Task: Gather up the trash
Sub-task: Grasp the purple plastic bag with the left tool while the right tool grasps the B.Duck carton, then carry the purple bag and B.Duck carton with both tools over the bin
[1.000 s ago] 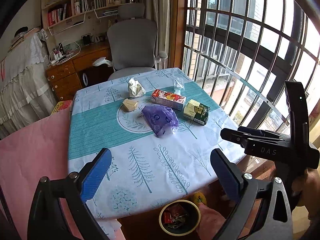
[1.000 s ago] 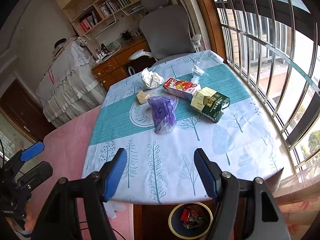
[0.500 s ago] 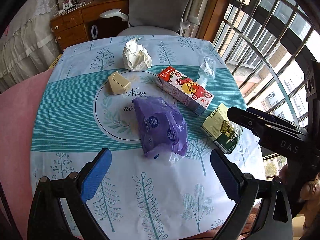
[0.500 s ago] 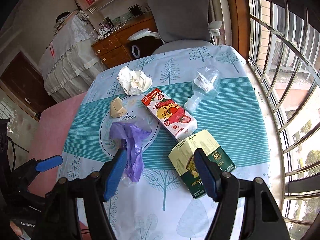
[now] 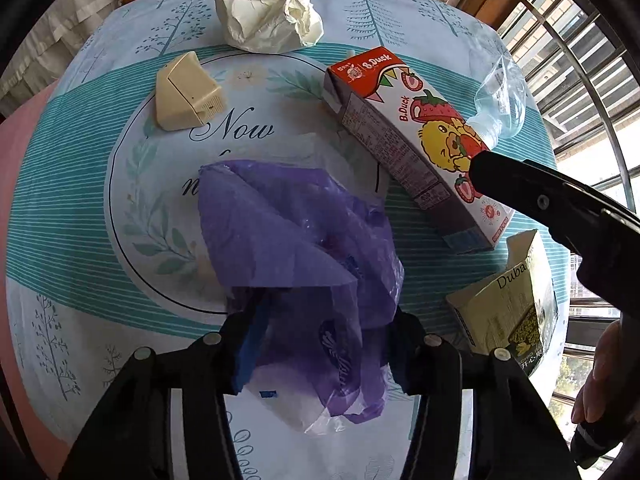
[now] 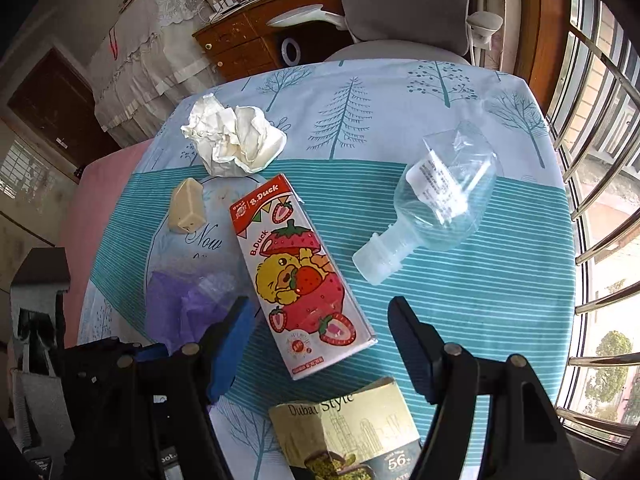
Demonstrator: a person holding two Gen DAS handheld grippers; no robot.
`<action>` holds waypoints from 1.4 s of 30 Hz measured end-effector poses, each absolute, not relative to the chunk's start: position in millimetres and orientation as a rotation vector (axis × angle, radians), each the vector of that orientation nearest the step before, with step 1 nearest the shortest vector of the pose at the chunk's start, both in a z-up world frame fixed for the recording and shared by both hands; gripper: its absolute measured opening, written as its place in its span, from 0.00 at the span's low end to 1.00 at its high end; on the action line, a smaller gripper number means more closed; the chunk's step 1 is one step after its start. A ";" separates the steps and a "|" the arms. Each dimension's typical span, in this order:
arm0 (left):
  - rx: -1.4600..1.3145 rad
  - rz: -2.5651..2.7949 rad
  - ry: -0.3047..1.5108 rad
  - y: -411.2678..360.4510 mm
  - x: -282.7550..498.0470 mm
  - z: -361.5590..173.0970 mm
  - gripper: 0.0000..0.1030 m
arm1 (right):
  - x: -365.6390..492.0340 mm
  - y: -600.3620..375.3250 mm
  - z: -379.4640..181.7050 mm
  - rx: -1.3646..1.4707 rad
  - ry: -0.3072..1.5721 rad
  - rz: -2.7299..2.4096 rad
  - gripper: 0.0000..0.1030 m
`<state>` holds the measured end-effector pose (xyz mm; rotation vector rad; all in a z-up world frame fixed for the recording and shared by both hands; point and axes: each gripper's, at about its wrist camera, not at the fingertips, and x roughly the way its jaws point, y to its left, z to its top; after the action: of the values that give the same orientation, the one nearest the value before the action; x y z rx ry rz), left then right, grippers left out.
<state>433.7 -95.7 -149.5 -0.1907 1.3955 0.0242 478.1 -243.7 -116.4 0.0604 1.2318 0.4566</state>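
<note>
So the square table with the teal-and-white tree-print cloth [image 6: 500,288] has all the trash on it. The crumpled purple plastic bag [image 5: 296,248] sits mid-table, and the left gripper [image 5: 320,344] is right on it, jaws closing with the bag's near end bunched between the blue pads. The red-and-white strawberry duck drink carton [image 6: 300,280] lies flat just right of the bag. The right gripper [image 6: 320,344] hangs over the carton's near end, jaws wide, holding nothing. Near edge: a green-and-cream Dubai-style chocolate box [image 6: 348,428]. A clear squashed plastic bottle [image 6: 436,208] lies right; crumpled white paper [image 6: 232,140] far back, small beige wedge-shaped piece [image 6: 188,206] beside it.
</note>
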 end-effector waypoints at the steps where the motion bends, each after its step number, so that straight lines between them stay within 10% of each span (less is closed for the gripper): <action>1: -0.207 0.029 1.386 -91.9 433.3 -149.2 0.42 | 479.9 -238.7 -118.8 0.039 1.235 0.468 0.68; 8: -0.232 0.061 1.310 -69.1 425.9 -132.6 0.14 | 489.3 -207.6 -139.4 -0.071 1.279 0.496 0.68; 24: -0.319 0.103 1.204 -9.6 364.9 -75.8 0.13 | 468.5 -200.5 -111.9 0.154 1.248 0.536 0.54; 42: -0.105 -0.208 1.141 27.5 187.2 -27.0 0.13 | 225.3 -174.7 -53.4 0.341 1.106 0.365 0.54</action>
<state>187.2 27.5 -27.0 -0.1047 1.1415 -0.2080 225.3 -174.7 -53.4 0.3405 1.1057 0.3651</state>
